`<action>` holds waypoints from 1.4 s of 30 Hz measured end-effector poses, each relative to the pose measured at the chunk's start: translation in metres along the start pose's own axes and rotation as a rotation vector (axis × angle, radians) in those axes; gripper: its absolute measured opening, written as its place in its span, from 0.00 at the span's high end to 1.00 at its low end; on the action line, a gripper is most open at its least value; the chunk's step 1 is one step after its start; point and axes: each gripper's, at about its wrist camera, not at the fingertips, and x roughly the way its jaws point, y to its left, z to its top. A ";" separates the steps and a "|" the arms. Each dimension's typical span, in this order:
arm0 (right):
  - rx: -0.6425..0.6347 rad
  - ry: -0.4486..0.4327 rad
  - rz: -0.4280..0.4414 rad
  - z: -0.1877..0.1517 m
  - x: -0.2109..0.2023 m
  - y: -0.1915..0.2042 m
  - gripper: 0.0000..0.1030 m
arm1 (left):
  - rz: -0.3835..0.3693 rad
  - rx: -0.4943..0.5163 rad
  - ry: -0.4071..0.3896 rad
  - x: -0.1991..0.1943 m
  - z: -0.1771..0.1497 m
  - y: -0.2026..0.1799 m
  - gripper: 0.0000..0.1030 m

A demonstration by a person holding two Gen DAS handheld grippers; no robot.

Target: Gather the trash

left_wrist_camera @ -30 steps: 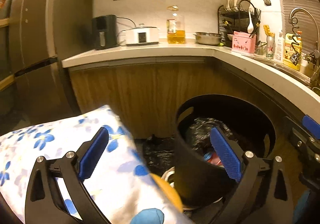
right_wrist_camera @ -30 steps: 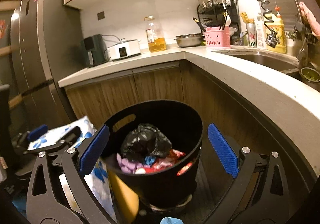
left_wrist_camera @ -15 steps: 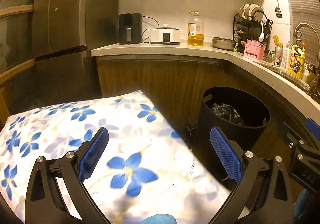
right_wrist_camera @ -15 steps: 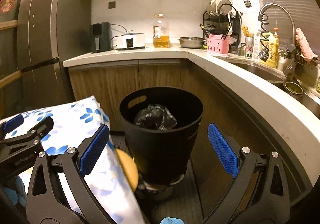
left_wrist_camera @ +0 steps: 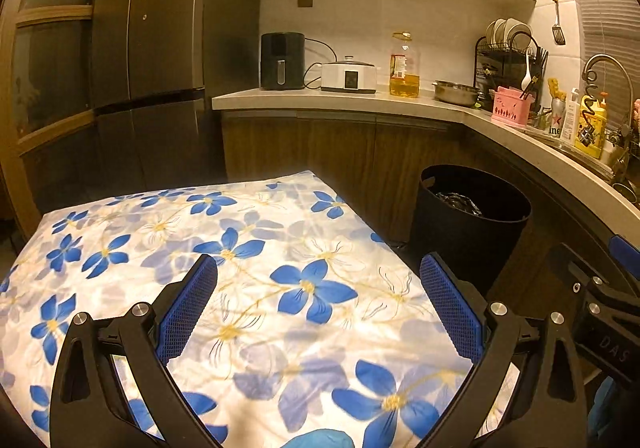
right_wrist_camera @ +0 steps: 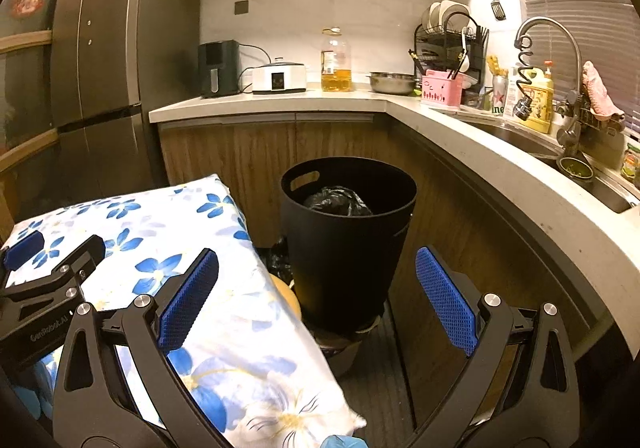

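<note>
A black round trash bin (right_wrist_camera: 346, 240) stands on the floor by the corner cabinets, with a crumpled black plastic bag (right_wrist_camera: 338, 201) inside; it also shows in the left wrist view (left_wrist_camera: 468, 224). My right gripper (right_wrist_camera: 316, 296) is open and empty, held back from the bin and above the floor. My left gripper (left_wrist_camera: 318, 308) is open and empty over a table covered with a white cloth with blue flowers (left_wrist_camera: 224, 268). The left gripper also appears at the left of the right wrist view (right_wrist_camera: 48, 268).
The flowered table (right_wrist_camera: 192, 288) is left of the bin. An L-shaped counter (right_wrist_camera: 460, 135) carries an air fryer (right_wrist_camera: 218, 67), cooker, oil bottle (right_wrist_camera: 336, 61), bowl, dish rack and sink with tap (right_wrist_camera: 548, 47). A tall fridge (left_wrist_camera: 160, 59) stands at the left.
Both grippers have pulled back and risen away from the bin. The bin now looks smaller and farther, and the flowered table fills the left wrist view.
</note>
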 end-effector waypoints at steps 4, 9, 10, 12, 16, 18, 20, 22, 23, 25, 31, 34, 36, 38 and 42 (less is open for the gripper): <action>-0.002 -0.002 -0.005 -0.006 -0.015 0.006 0.05 | -0.002 0.002 -0.008 -0.015 -0.008 0.002 0.06; -0.014 -0.007 -0.005 -0.013 -0.029 0.011 0.05 | -0.002 -0.007 -0.015 -0.030 -0.016 0.008 0.06; -0.018 -0.008 -0.005 -0.014 -0.033 0.012 0.05 | 0.000 -0.009 -0.017 -0.033 -0.016 0.009 0.06; -0.021 -0.009 -0.004 -0.016 -0.036 0.014 0.05 | 0.004 -0.013 -0.022 -0.038 -0.017 0.012 0.06; -0.029 -0.014 -0.003 -0.018 -0.044 0.018 0.05 | 0.017 -0.025 -0.032 -0.046 -0.019 0.018 0.06; -0.031 -0.019 0.000 -0.018 -0.047 0.021 0.05 | 0.022 -0.028 -0.035 -0.049 -0.019 0.020 0.06; -0.035 -0.022 0.004 -0.018 -0.049 0.023 0.05 | 0.024 -0.031 -0.036 -0.052 -0.019 0.022 0.06; -0.039 -0.025 0.009 -0.018 -0.052 0.024 0.05 | 0.024 -0.034 -0.039 -0.054 -0.020 0.023 0.06; -0.039 -0.026 0.011 -0.018 -0.052 0.024 0.05 | 0.025 -0.033 -0.040 -0.055 -0.019 0.023 0.06; -0.043 -0.029 0.014 -0.018 -0.054 0.025 0.05 | 0.025 -0.034 -0.041 -0.056 -0.019 0.024 0.06; -0.047 -0.029 0.019 -0.019 -0.057 0.029 0.05 | 0.030 -0.033 -0.043 -0.058 -0.020 0.025 0.06; -0.047 -0.029 0.019 -0.019 -0.057 0.029 0.05 | 0.029 -0.034 -0.043 -0.058 -0.020 0.026 0.06; -0.047 -0.029 0.019 -0.019 -0.057 0.029 0.05 | 0.029 -0.034 -0.044 -0.058 -0.020 0.026 0.06; -0.046 -0.029 0.019 -0.019 -0.057 0.029 0.05 | 0.029 -0.034 -0.045 -0.059 -0.021 0.027 0.06; -0.045 -0.029 0.018 -0.020 -0.057 0.029 0.05 | 0.029 -0.033 -0.044 -0.059 -0.021 0.027 0.06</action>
